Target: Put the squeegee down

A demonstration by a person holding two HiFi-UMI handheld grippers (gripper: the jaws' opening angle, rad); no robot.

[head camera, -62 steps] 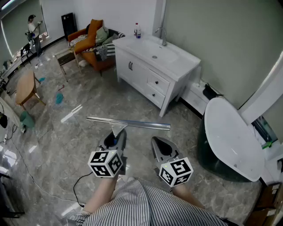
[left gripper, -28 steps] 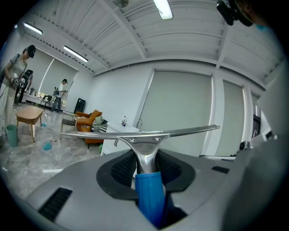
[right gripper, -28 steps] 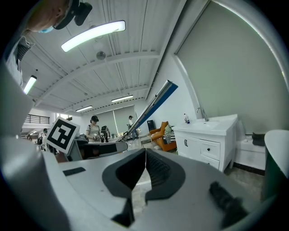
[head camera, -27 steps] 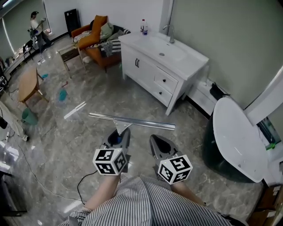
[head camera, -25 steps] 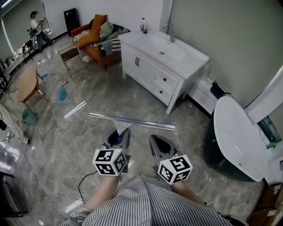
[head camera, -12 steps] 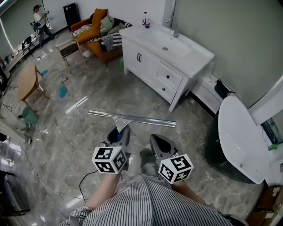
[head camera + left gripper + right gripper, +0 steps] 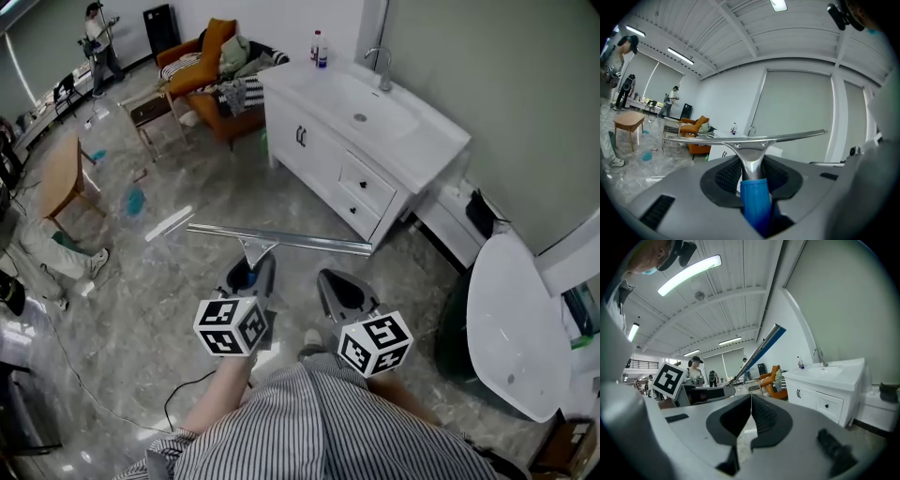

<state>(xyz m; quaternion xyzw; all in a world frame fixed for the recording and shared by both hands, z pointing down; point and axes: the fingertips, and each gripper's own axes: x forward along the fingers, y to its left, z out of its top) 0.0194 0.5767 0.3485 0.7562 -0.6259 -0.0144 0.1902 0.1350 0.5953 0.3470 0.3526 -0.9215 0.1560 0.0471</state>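
Our left gripper has its fingers clamped on the squeegee by the blue handle. The blade lies crosswise at mid-frame, ahead of the fingers, above the floor. Our right gripper hangs just beside it, fingers pressed together on nothing. The white surface lies upper right.

Left tool held near level, jaws clamped on squeegee handle; right tool alongside, jaws together, empty.
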